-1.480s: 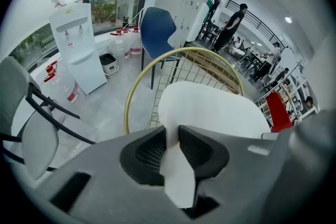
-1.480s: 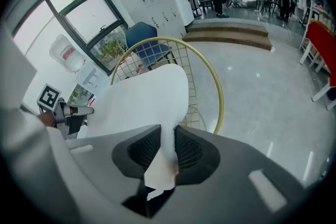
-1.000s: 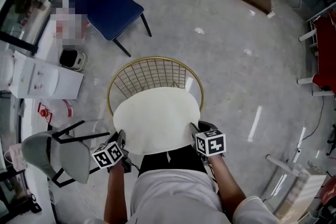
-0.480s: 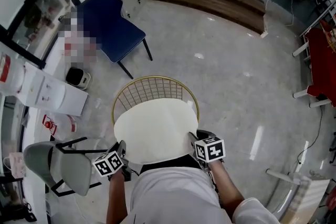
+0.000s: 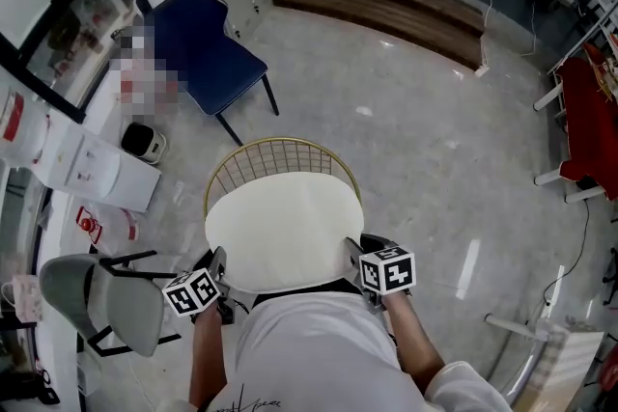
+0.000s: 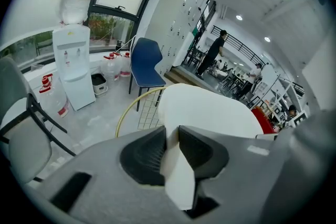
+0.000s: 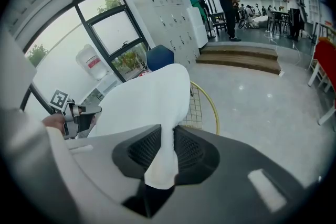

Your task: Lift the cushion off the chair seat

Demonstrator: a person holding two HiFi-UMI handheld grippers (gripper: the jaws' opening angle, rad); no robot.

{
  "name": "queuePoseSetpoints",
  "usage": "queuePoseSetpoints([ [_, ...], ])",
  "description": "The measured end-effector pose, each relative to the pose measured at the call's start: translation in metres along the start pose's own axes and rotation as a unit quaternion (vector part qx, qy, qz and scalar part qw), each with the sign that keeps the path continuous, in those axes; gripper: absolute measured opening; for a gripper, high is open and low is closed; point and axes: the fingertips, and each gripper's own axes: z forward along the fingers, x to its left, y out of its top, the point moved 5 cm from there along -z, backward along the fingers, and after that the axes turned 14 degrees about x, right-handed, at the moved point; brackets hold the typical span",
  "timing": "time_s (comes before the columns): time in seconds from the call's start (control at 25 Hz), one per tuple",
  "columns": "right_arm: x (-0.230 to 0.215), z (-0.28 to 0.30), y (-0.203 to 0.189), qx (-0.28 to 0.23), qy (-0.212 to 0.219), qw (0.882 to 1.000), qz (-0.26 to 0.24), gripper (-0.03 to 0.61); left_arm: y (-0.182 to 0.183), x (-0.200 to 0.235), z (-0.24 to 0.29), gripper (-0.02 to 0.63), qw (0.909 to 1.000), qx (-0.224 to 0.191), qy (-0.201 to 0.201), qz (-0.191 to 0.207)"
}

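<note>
Near edge held at two points: left tongs (image 5: 218, 263) almost closed, ribbed pads pinching the near-left rim of the round cream cushion (image 5: 282, 229); right tongs (image 5: 355, 254) likewise almost closed, clamped on the near-right rim. The cushion hangs between them above the gold wire chair (image 5: 280, 148). Step in hand, as I read it: raising the cushion clear of the seat. It calls for both hands rising evenly with a firm squeeze, since only a thin fold of rim sits in each bite. The pull should go up and slightly toward the body, so the far edge does not catch on the wire back. The left gripper view shows the fold pressed between the pads and the yellow rim below the cushion's left side. The head view alone gives the cushion's whole outline and both tongs together. The right gripper view shows the cushion tilted up from the side, chair rim beneath it, with the left tongs across the way.
</note>
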Motion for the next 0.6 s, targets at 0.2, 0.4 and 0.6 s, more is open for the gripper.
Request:
queuePoseSetpoints([
  [0.2,0.003,-0.003,0.0,-0.003,0.005,1.0,-0.005,0.078,-0.003,0.001,-0.007,0.078,1.0,-0.005,-0.002,-0.002],
  [0.4,0.008,-0.005,-0.001,-0.003,0.009,1.0,-0.011,0.078,-0.004,0.002,-0.013,0.077,0.9999,-0.009,-0.006,-0.004],
  [0.6,0.006,-0.006,0.013,-0.011,0.022,1.0,-0.015,0.074,0.008,0.0,-0.014,0.075,0.9996,-0.024,-0.013,0.001],
])
